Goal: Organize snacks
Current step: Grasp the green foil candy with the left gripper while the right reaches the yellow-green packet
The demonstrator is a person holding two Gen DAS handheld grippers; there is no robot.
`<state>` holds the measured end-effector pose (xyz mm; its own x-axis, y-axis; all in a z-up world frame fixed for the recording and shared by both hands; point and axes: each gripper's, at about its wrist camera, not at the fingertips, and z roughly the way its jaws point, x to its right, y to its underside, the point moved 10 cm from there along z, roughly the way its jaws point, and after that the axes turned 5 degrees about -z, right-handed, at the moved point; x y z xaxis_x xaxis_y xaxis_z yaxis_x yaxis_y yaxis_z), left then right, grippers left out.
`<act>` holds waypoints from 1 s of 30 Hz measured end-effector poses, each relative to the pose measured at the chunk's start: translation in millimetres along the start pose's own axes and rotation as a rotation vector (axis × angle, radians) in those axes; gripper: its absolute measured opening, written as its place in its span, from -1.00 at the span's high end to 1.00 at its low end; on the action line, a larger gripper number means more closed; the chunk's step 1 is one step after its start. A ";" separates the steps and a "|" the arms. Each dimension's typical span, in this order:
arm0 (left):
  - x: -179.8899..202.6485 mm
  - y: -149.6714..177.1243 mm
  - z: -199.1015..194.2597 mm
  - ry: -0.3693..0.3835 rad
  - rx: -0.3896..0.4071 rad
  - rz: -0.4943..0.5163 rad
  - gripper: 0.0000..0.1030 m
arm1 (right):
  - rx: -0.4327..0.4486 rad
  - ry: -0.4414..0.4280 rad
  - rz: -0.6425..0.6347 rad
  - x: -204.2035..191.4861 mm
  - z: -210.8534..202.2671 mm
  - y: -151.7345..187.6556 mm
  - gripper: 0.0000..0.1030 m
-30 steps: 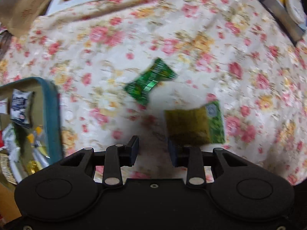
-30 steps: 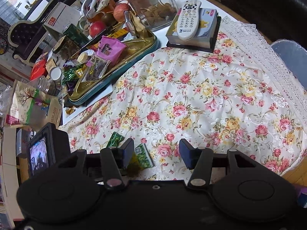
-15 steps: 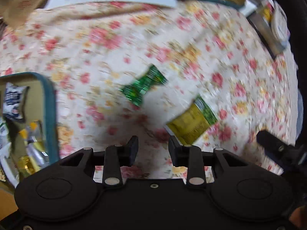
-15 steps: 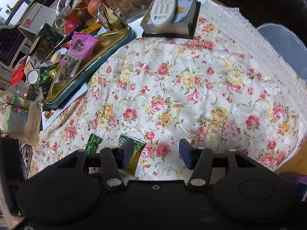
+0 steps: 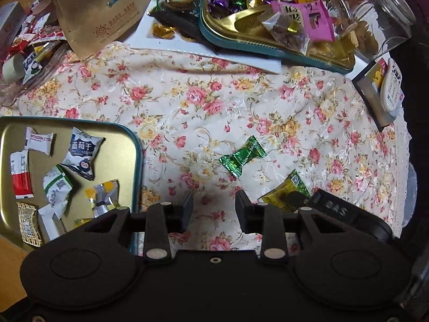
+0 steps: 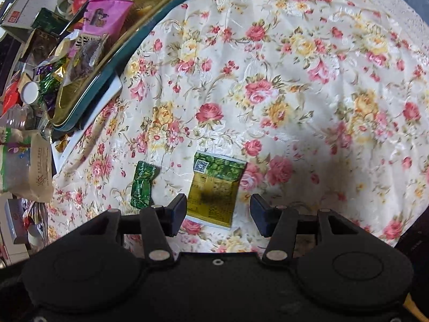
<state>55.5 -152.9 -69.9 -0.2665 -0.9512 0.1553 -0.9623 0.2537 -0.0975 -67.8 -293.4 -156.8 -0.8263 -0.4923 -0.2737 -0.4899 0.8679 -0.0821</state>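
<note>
Snack packet [image 6: 214, 187]: flat yellow-green sachet, printed code, lying just ahead between right gripper [image 6: 218, 210] fingers
Right gripper: apart, empty
Left gripper [image 5: 214, 208]: apart, empty

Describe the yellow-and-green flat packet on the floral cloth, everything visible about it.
The flat packet is a thin rectangular sachet of glossy film, mostly mustard yellow with fine print, with a green band and a small QR code at its far end. It lies flat on the floral tablecloth, slightly skewed, apart from the green twist-wrapped candy beside it. The right tongs stand open over its near end, not gripping it.
</note>
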 end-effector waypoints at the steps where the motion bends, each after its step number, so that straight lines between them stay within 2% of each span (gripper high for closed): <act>1: -0.7 -0.8 -1.8 0.003 0.007 -0.001 0.18 | 0.000 0.004 0.014 -0.8 2.9 -0.4 -0.07; 5: -7.8 -2.4 -6.8 0.005 0.014 -0.013 0.18 | -0.004 0.029 0.049 -9.9 16.5 -1.0 -0.07; 11: -14.6 -1.4 -9.1 0.017 0.007 -0.022 0.18 | 0.020 0.089 -0.002 -28.9 32.5 1.7 -0.12; 18: -17.0 -0.9 -8.6 0.001 0.016 -0.013 0.18 | 0.084 0.144 -0.172 -51.3 41.8 1.0 -0.11; 22: -15.2 -1.9 -7.6 -0.009 0.026 -0.003 0.18 | 0.103 0.174 -0.302 -59.0 45.4 6.1 0.07; 25: -11.1 -3.3 -5.4 -0.017 0.039 0.016 0.18 | 0.101 0.167 -0.330 -54.5 42.2 7.7 0.12; 30: 5.6 -9.9 5.3 0.005 0.071 0.056 0.18 | 0.088 0.154 -0.268 -19.6 24.3 1.5 0.13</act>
<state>63.9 -161.6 -73.3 -0.3202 -0.9349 0.1529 -0.9398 0.2932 -0.1753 -45.6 -280.9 -174.9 -0.7066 -0.7028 -0.0829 -0.6757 0.7049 -0.2157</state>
